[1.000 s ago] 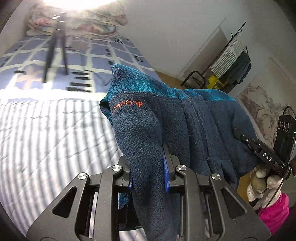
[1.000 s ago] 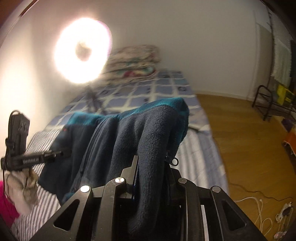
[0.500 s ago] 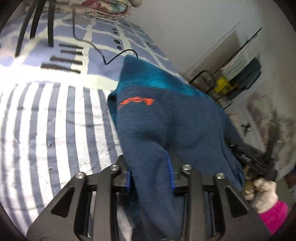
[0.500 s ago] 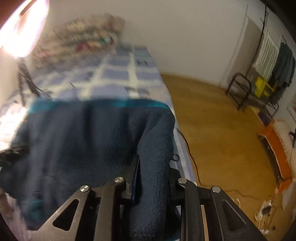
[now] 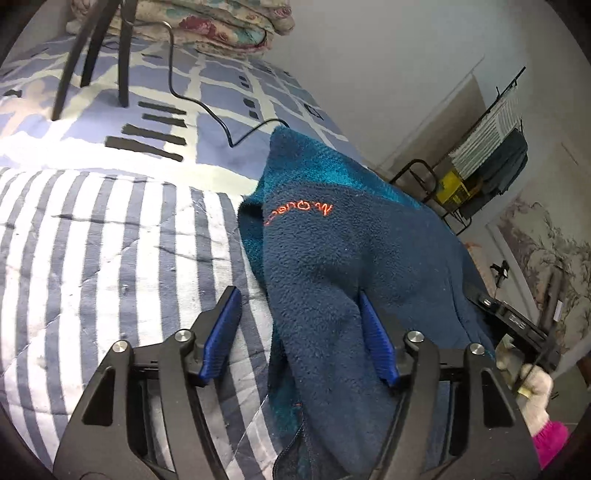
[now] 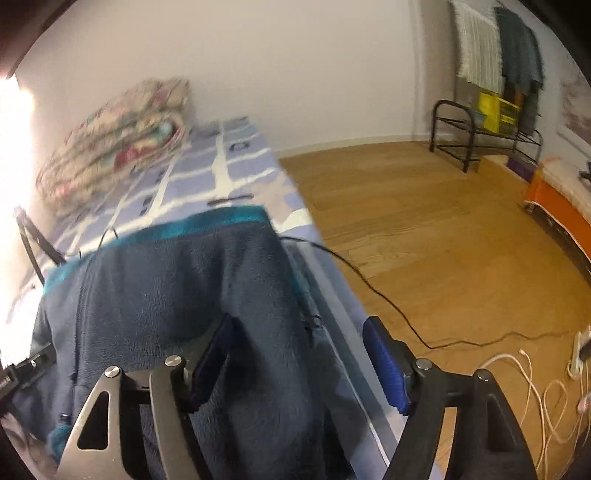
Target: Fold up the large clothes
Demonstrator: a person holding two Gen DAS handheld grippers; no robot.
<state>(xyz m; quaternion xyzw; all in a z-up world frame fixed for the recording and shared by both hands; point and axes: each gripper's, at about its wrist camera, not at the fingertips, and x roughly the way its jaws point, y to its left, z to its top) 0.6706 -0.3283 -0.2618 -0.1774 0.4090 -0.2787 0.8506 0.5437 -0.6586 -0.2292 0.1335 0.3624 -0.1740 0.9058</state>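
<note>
Letting go now, both grippers, left gripper (image 5: pixel 301 332) and right gripper (image 6: pixel 299 360), spread wide after pinching blue fleece jacket (image 5: pixel 332 266), its bottom cut off, right view blurry

Bed (image 5: pixel 92 258) with striped quilt near, blue checked cover (image 5: pixel 221 88) beyond. Lying on it: navy fleece jacket (image 5: pixel 332 258), black cable (image 5: pixel 207 107), tripod legs (image 5: pixel 92 55), folded floral bedding (image 5: pixel 207 22).

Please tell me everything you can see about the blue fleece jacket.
The jacket is thick navy fleece with teal trim, orange embroidered lettering and a front zipper. It lies bunched on the bed, near its edge. Both claws are open: the left claw and right claw straddle folds of it without pinching.
</note>
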